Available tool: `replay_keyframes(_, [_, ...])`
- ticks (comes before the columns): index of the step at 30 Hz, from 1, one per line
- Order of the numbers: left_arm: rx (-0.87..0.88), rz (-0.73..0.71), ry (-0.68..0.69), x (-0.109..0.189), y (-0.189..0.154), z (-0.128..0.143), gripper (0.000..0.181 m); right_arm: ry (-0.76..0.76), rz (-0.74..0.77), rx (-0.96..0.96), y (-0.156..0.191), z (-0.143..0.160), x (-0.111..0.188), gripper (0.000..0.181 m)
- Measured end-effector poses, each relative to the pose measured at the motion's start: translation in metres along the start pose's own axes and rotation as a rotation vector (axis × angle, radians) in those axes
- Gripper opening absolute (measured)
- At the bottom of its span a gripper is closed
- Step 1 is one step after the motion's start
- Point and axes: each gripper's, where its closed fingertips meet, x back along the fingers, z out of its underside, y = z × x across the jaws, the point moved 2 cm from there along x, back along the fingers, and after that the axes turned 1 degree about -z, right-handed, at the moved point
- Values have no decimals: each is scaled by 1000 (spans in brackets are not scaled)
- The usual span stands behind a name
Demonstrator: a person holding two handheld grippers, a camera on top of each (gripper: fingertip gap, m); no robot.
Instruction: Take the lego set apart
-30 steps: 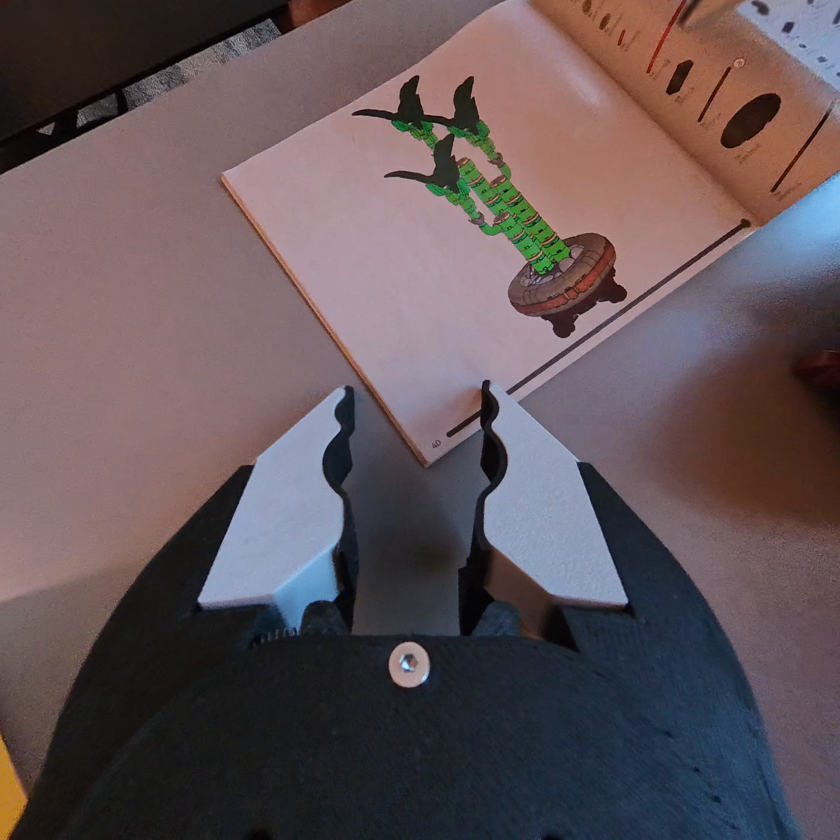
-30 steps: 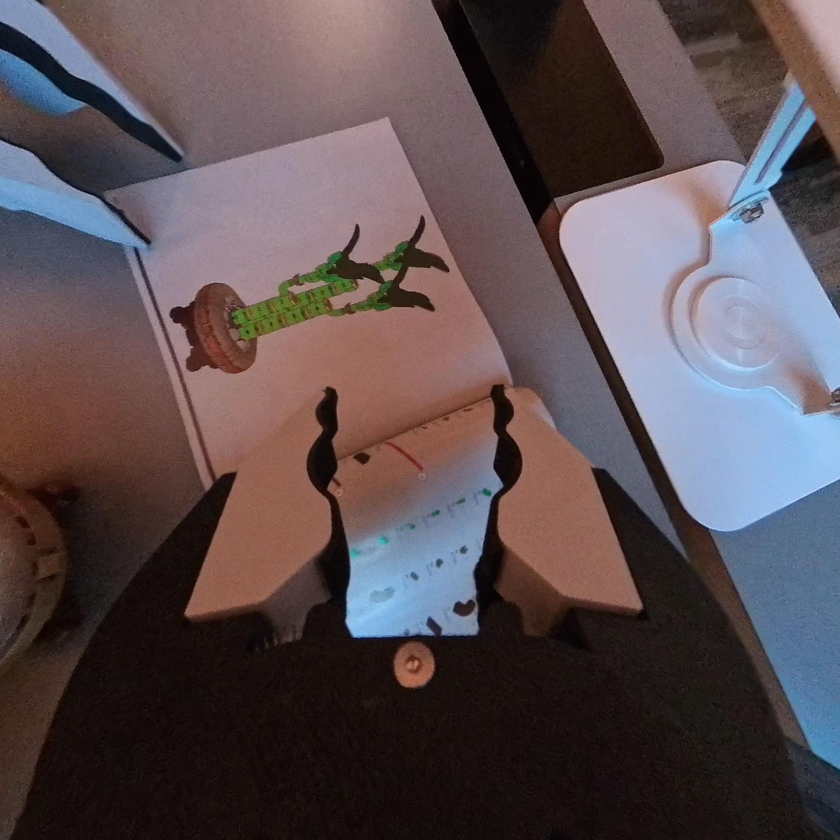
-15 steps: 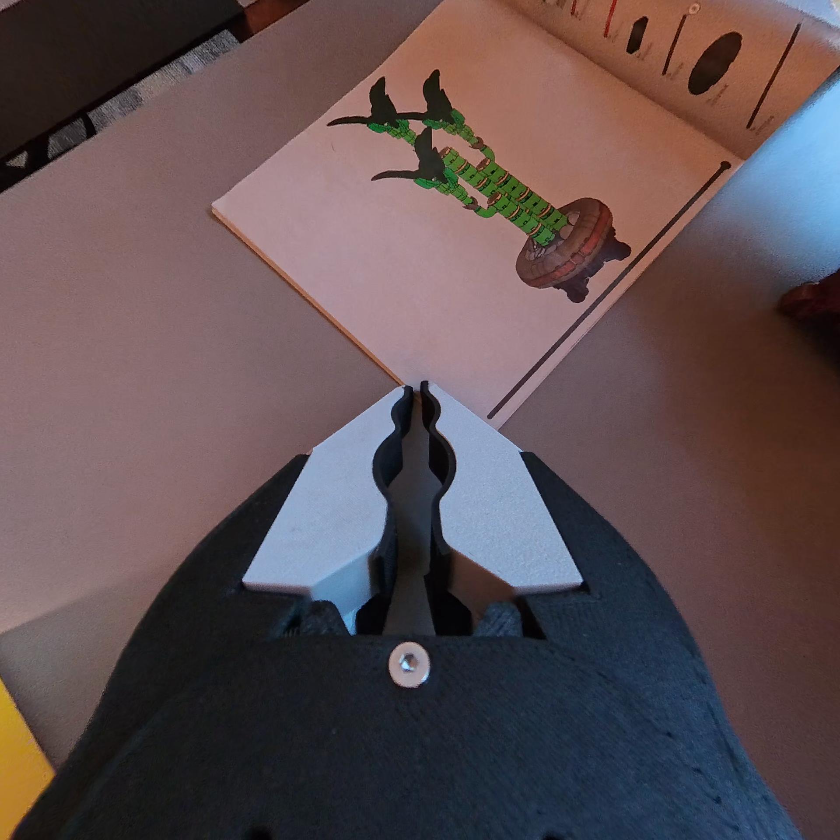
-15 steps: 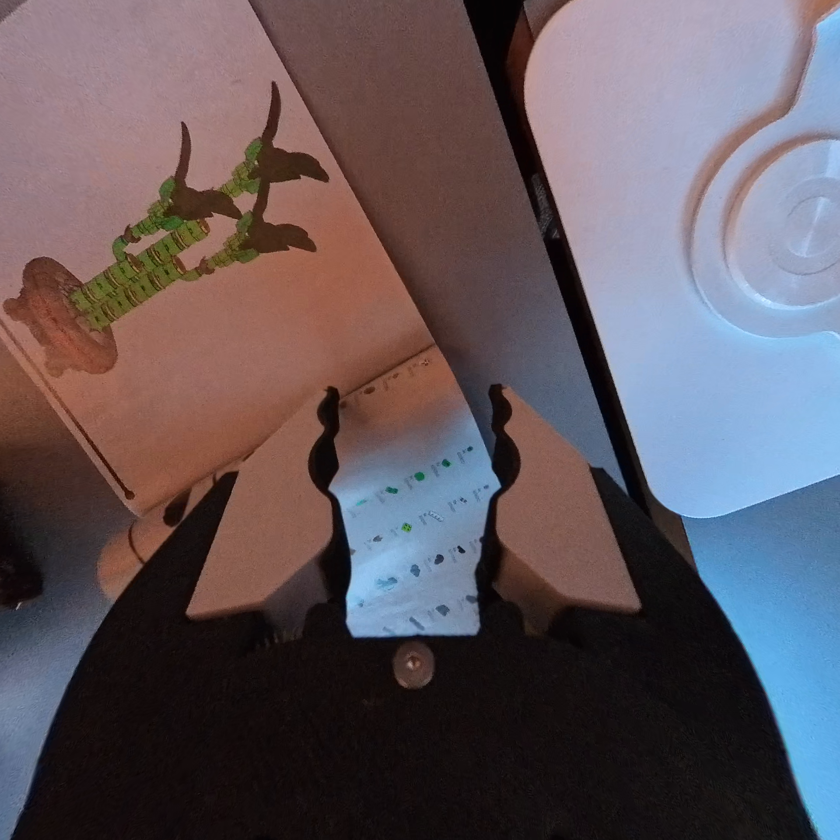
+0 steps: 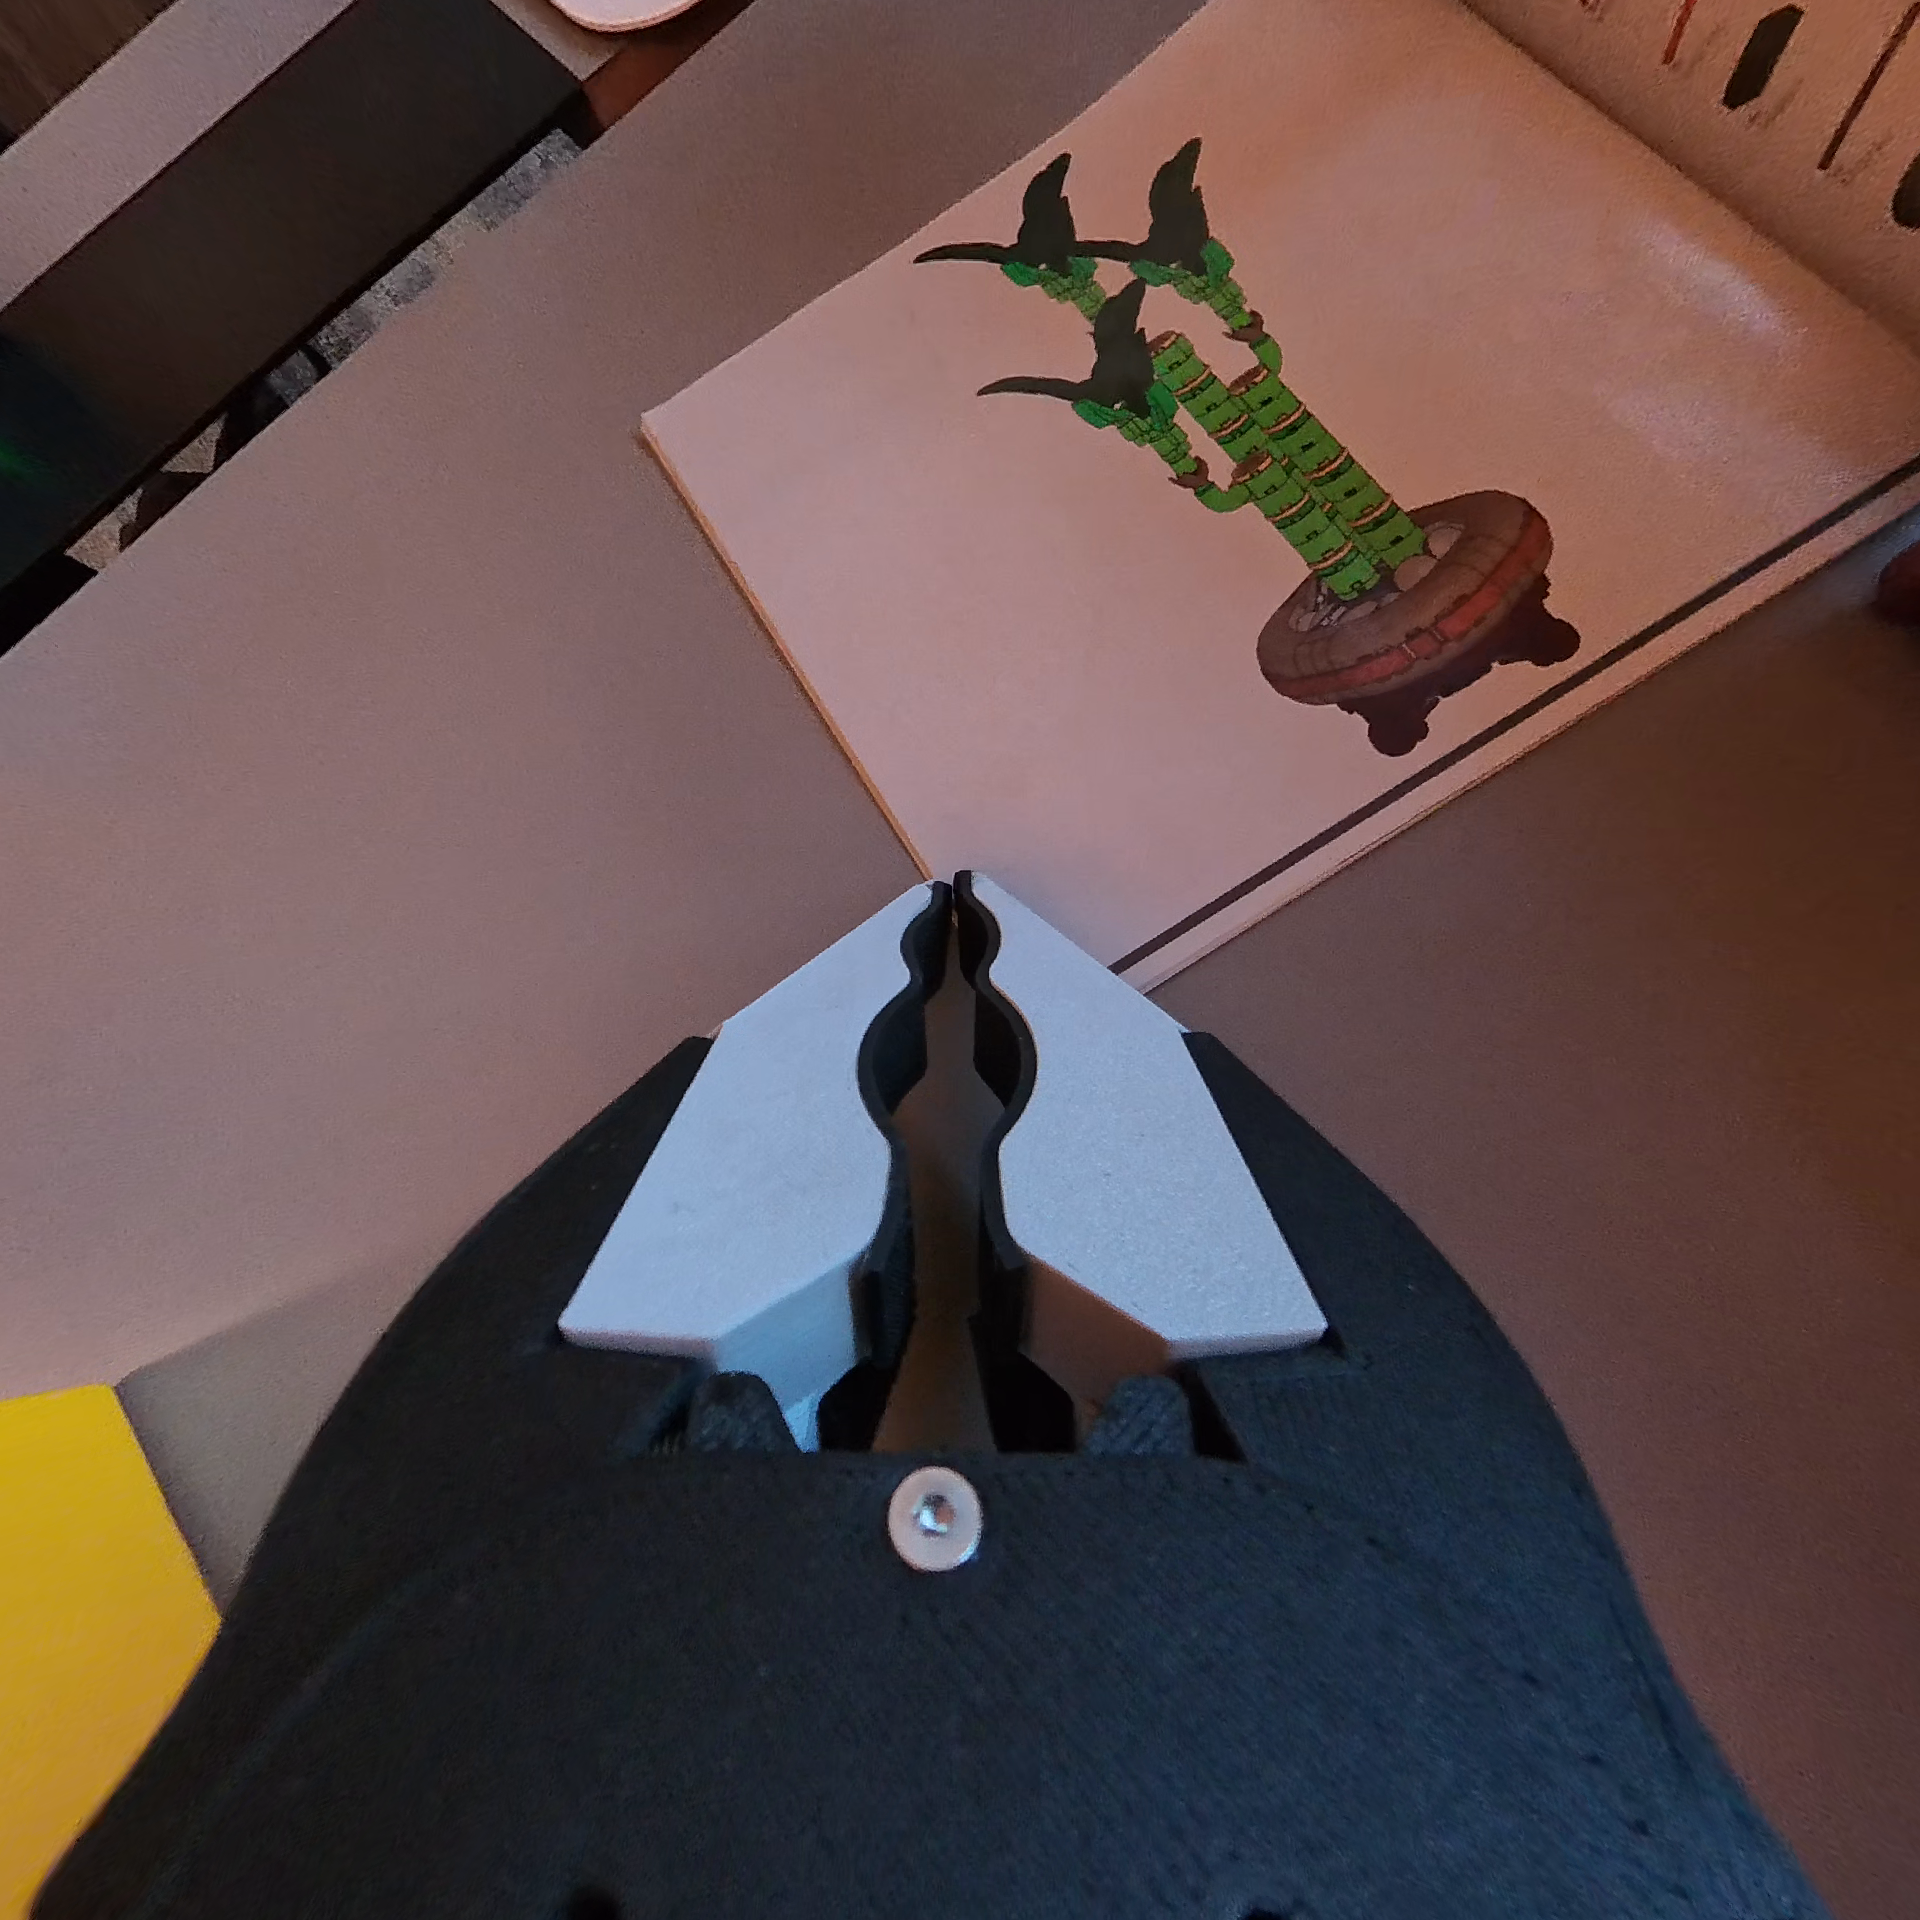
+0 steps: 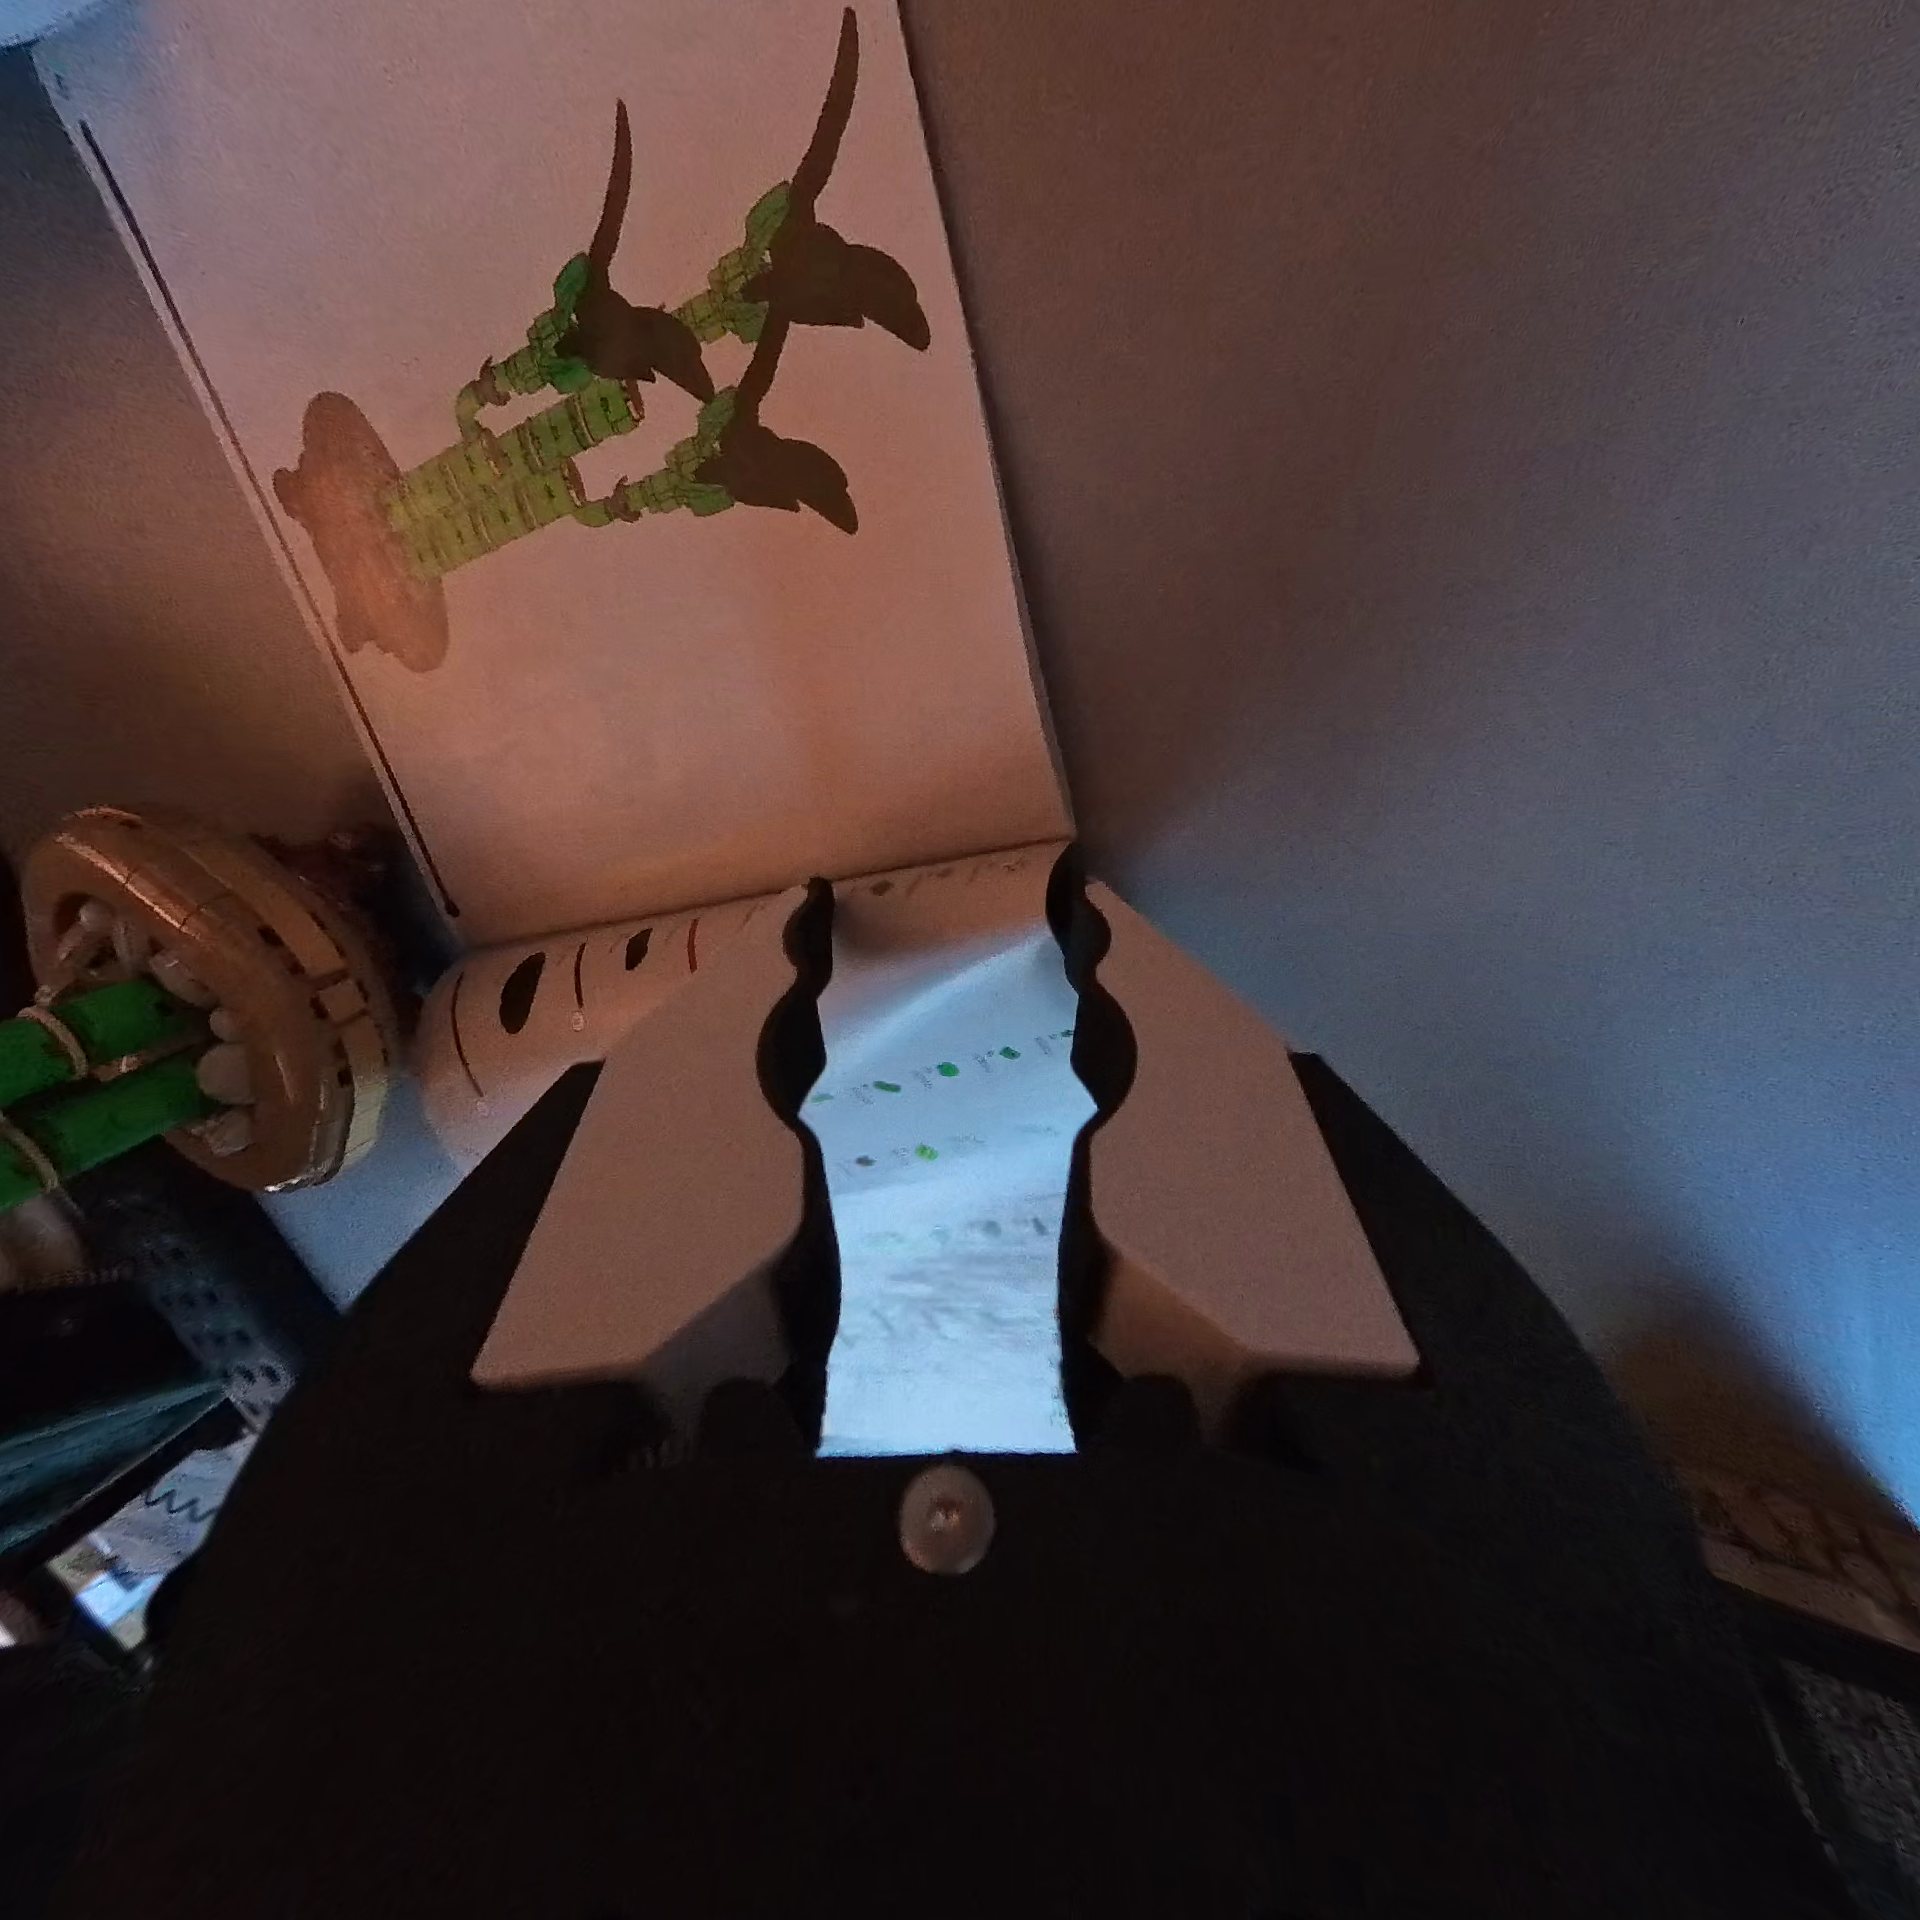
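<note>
A plain grey bench carries an open instruction booklet showing a printed green plant in a round pot. The left tongs sit pinched together, empty, just at the booklet's near corner. The right tongs hang spread apart over its curled page, nothing between them, and the lego set lies tipped over at their left, beside the booklet

Office-like room: grey desk, keyboard, carpet floor.
</note>
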Motion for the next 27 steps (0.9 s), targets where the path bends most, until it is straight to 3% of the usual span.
replay_keyframes(7, [14,6,-3,1,-1,1,0,62,-68,-99,1,26,3,38])
replay_keyframes(18, [-51,-28,15,1,-2,0,0,54,-328,-187,17,25,4,20])
replay_keyframes(27, [-68,-35,21,1,-2,0,0,47,-278,-228,-3,27,8,25])
